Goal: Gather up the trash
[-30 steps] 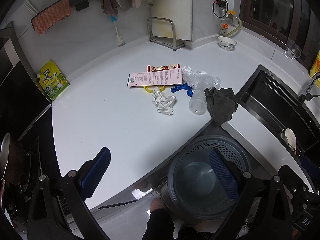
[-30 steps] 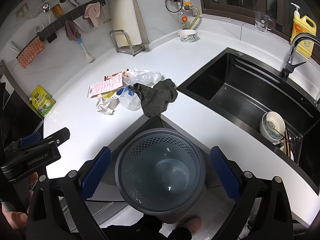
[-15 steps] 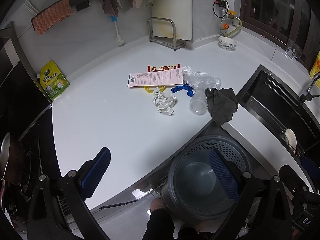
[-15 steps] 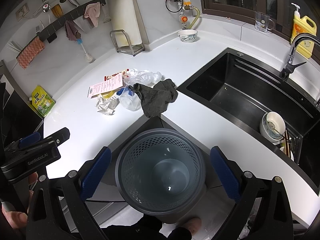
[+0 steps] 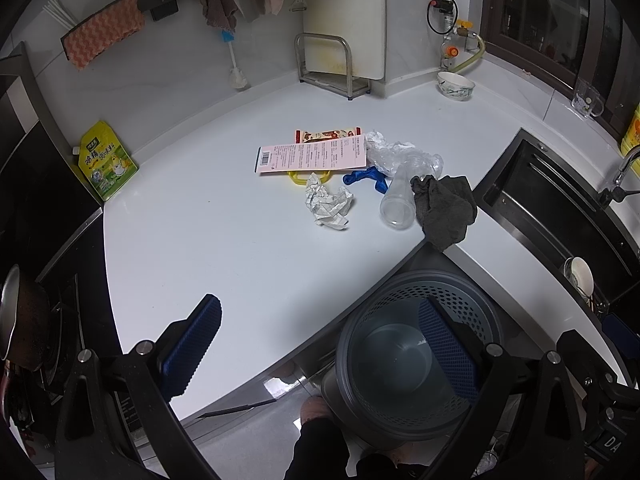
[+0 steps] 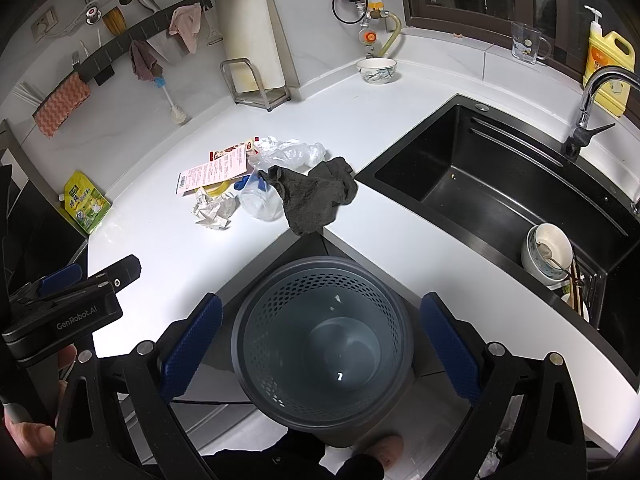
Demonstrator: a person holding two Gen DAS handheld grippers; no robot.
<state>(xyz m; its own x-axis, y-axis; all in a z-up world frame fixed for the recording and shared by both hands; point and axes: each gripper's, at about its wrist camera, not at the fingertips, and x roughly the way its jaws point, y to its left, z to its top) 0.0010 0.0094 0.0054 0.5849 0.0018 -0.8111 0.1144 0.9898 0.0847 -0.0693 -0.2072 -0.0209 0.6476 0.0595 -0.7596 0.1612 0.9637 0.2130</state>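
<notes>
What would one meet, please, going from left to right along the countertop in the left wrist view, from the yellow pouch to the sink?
Yellow seasoning pouch → pink printed card → crumpled white paper → clear plastic cup → dark grey cloth → black sink.

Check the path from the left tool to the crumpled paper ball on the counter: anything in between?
Nothing visible. The left tool is open and holds nothing, and only bare white counter lies between it and the crumpled paper ball. The pink card and yellow ring sit beyond the ball, the clear plastic cup beside it.
</notes>
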